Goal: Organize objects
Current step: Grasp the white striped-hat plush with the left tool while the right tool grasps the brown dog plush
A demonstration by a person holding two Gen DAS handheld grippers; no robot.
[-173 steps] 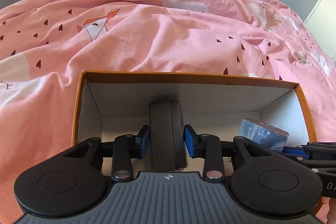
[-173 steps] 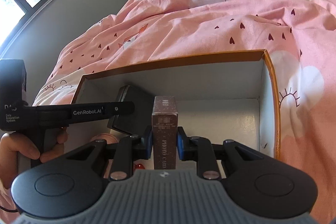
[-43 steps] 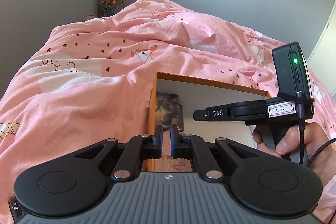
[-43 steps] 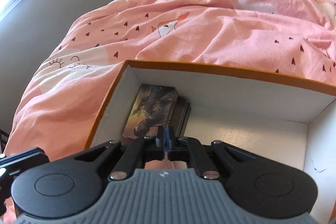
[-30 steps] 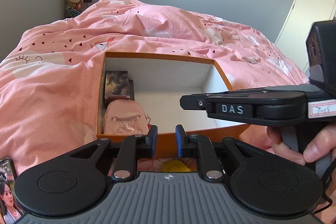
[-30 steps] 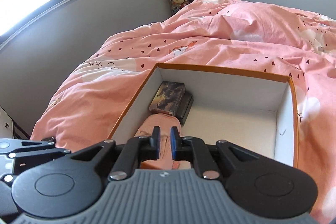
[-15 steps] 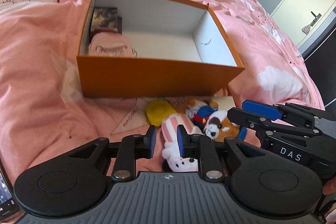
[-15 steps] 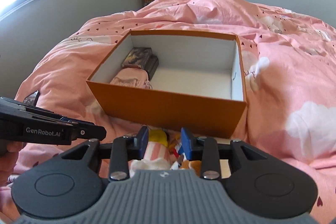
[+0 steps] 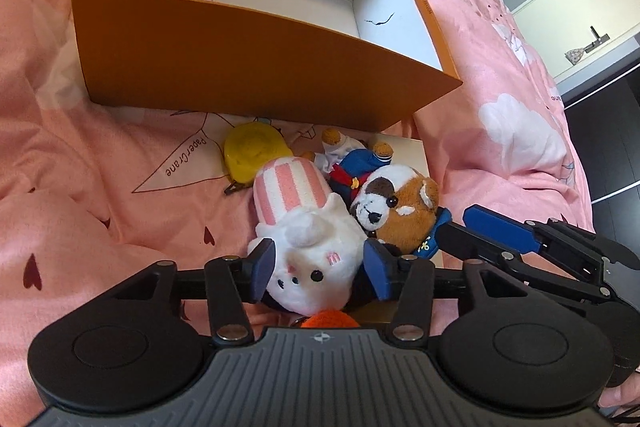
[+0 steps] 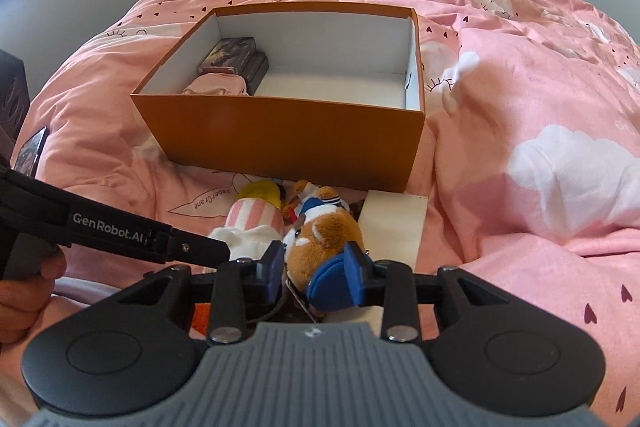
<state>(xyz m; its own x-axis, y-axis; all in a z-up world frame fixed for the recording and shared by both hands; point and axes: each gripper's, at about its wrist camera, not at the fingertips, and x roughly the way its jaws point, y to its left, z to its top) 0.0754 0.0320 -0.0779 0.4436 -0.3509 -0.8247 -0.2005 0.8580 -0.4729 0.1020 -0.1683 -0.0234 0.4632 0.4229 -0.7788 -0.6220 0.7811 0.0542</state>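
The left claw [image 9: 318,269] has just been opening its jaws, and they now stand wide on both sides of a white bunny toy [image 9: 310,251] with a pink striped body. The blue pads are right at the bunny's cheeks, but they do not squeeze it. The right claw [image 10: 314,273] has its jaws partly open, and they have opened within the last second. A brown and white panda toy [image 10: 324,239] in blue clothes sits between them. The pads are at its sides, and I cannot tell if they press on it.

The two soft toys lie side by side and touch each other on the pink blanket [image 10: 540,99]. Just past them lies a yellow round thing [image 9: 252,149], and a flat white card [image 10: 396,223] lies under the panda's side.

A bit further away sits the orange box [image 10: 288,143], open at the top and white inside. In its left part lie a pink cloth thing [image 10: 216,85], a picture card box [image 10: 230,55] and a dark box [image 10: 258,69] beside it. The rest of the box floor is bare.

A hand [image 10: 24,297] holds the left claw's handle at the left edge of the right view.
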